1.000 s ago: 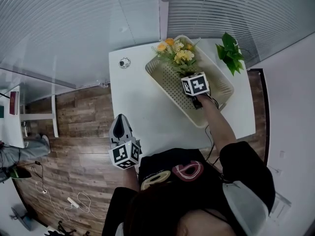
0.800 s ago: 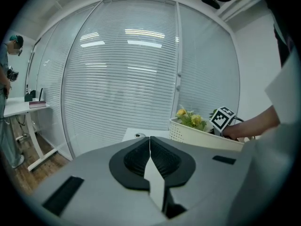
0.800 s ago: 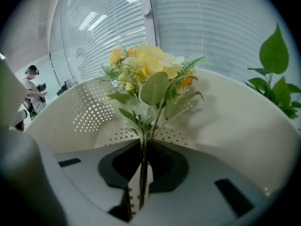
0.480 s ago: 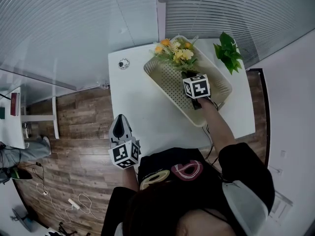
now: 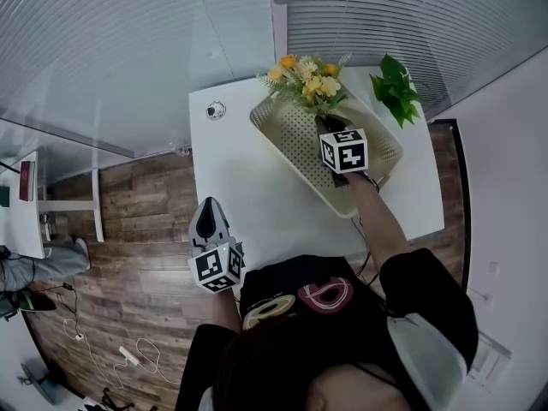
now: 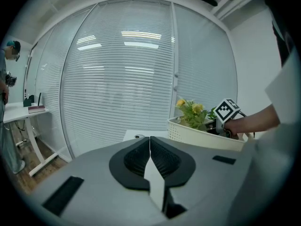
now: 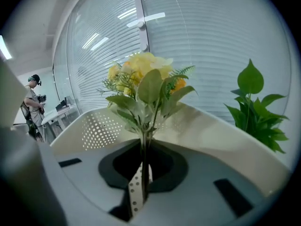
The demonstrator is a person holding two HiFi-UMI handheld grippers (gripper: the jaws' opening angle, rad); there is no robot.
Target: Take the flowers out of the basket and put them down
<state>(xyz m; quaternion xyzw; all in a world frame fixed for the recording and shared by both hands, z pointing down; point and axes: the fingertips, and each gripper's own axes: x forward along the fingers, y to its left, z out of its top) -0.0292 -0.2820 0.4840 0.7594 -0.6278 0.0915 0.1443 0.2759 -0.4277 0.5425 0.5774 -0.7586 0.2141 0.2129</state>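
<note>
A bunch of yellow and orange flowers (image 5: 306, 77) with green leaves stands up over the far end of the cream perforated basket (image 5: 282, 139) on the white table (image 5: 248, 204). My right gripper (image 5: 324, 125) is inside the basket, shut on the flower stems; its jaws have just been closing on them. In the right gripper view the stems run down between the pads of the gripper (image 7: 142, 166), with the blooms (image 7: 143, 79) upright above the basket wall (image 7: 101, 126). My left gripper (image 5: 211, 205) hangs off the table's near left edge, shut and empty (image 6: 150, 140).
A green leafy sprig (image 5: 396, 91) lies on the table beyond the basket's right side. A small round object (image 5: 217, 109) sits near the table's far left corner. Glass walls with blinds stand behind. A person (image 7: 34, 105) stands by a desk at the left.
My right gripper has risen with the flowers; the bunch now stands higher over the basket's far rim. The left gripper has stayed put.
</note>
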